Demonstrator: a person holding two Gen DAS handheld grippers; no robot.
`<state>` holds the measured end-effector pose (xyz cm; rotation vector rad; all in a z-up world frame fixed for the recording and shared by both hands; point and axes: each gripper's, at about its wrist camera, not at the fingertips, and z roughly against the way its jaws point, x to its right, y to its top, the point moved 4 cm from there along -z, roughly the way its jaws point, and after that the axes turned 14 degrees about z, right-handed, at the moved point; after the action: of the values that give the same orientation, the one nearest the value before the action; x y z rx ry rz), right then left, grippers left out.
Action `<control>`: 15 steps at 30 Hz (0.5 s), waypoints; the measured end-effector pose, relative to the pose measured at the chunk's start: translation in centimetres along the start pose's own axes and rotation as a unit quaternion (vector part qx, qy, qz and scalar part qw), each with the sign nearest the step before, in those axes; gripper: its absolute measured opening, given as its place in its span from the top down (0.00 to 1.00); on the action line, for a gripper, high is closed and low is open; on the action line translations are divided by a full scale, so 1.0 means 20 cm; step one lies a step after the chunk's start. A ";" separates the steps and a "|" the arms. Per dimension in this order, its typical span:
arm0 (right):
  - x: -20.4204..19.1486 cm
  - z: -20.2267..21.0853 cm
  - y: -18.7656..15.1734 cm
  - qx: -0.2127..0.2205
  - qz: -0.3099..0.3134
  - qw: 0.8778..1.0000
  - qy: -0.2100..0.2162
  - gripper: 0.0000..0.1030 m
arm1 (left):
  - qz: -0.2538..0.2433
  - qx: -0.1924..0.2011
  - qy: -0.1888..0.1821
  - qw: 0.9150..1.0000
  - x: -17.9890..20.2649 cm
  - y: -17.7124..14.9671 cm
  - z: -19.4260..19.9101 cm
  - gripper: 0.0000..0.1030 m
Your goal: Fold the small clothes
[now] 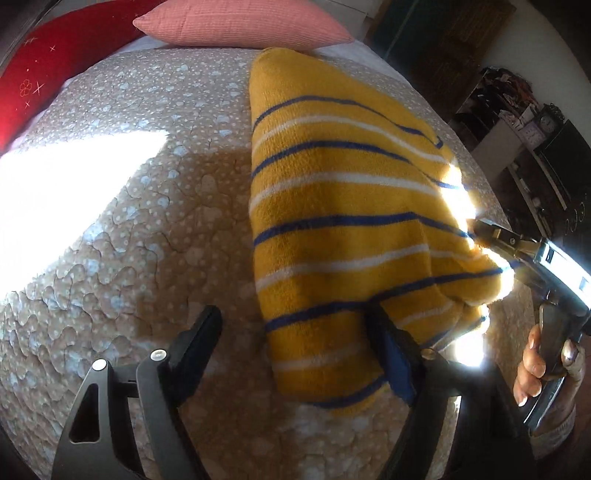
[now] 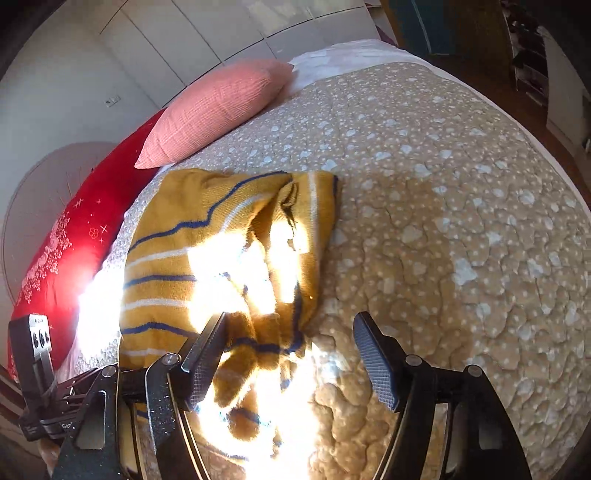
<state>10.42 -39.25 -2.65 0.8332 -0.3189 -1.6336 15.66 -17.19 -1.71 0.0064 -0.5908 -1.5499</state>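
A yellow knit sweater (image 1: 343, 206) with blue and white stripes lies folded lengthwise on the quilted bedspread (image 1: 147, 221). My left gripper (image 1: 295, 325) is open at the sweater's near end; its right finger (image 1: 391, 354) lies under or against the cloth's edge. My right gripper (image 2: 291, 332) is open over the sweater's near edge (image 2: 258, 332), its left finger (image 2: 207, 350) on the cloth. In the left wrist view the right gripper (image 1: 491, 232) touches the sweater's right side in bright sun. The sweater also shows in the right wrist view (image 2: 177, 258).
A pink pillow (image 1: 240, 22) and a red cushion (image 1: 44, 74) lie at the head of the bed. Shelves and dark furniture (image 1: 535, 147) stand beyond the bed's right side. Strong sun patches (image 1: 66, 177) wash out parts of the bedspread.
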 end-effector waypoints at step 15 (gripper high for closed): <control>-0.15 -0.31 0.36 -0.024 -0.017 1.000 0.002 0.29 | -0.037 0.188 0.014 0.981 -0.21 -0.37 0.67 0.16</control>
<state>20.02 -36.75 -1.53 0.8097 -0.2627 -1.6649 4.32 -8.87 5.68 0.3392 -0.8617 -1.4859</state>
